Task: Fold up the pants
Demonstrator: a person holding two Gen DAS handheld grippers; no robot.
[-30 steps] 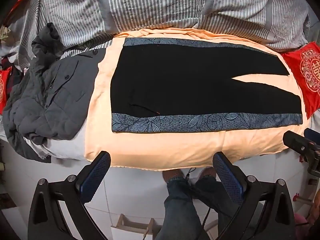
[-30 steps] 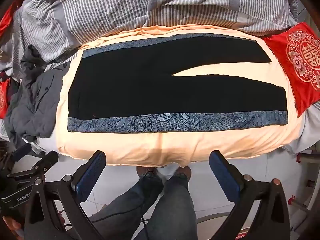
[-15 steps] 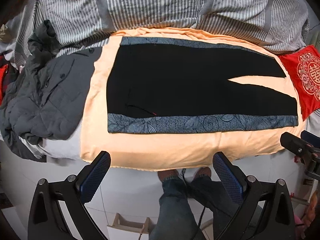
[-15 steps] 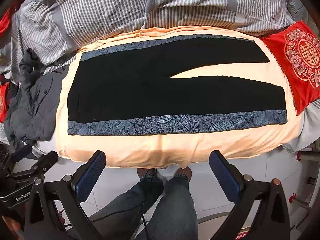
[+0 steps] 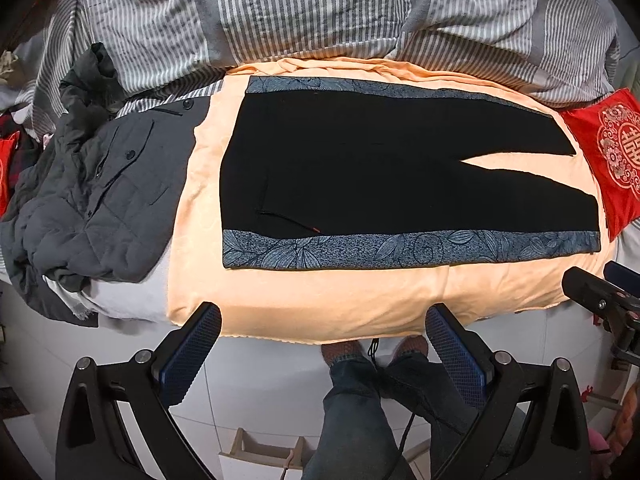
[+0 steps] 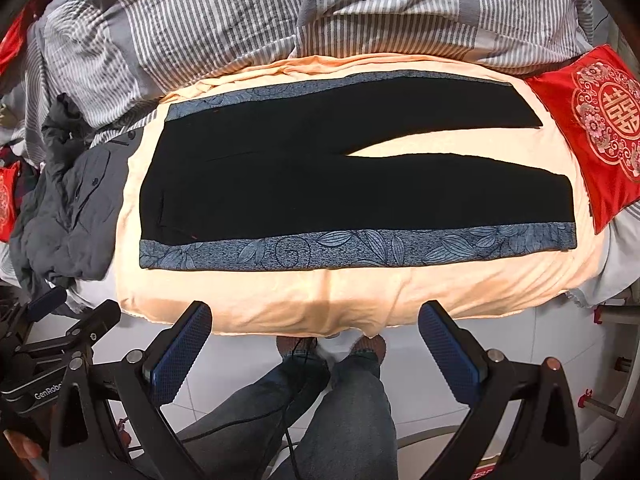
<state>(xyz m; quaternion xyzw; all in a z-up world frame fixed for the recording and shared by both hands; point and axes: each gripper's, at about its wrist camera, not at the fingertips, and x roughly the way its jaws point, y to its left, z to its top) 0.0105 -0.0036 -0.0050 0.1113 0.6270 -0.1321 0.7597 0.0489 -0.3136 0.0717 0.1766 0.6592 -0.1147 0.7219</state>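
Black pants (image 5: 360,172) with blue-grey leaf-patterned side stripes lie flat on a peach sheet (image 5: 320,300) on the bed, waist to the left, legs splayed to the right. They also show in the right wrist view (image 6: 320,184). My left gripper (image 5: 322,320) is open and empty, held above the floor just short of the bed's near edge. My right gripper (image 6: 314,318) is open and empty, also just off the near edge. Neither touches the pants.
A grey quilted jacket (image 5: 88,200) is heaped left of the sheet. A striped grey duvet (image 5: 320,12) lies behind it. A red embroidered cushion (image 6: 592,120) sits at the right. The person's legs and feet (image 6: 332,360) stand on white tiles below.
Both grippers have drifted slightly, so the bed and pants shift a little in each view. The pants have not moved and both grippers stay open.
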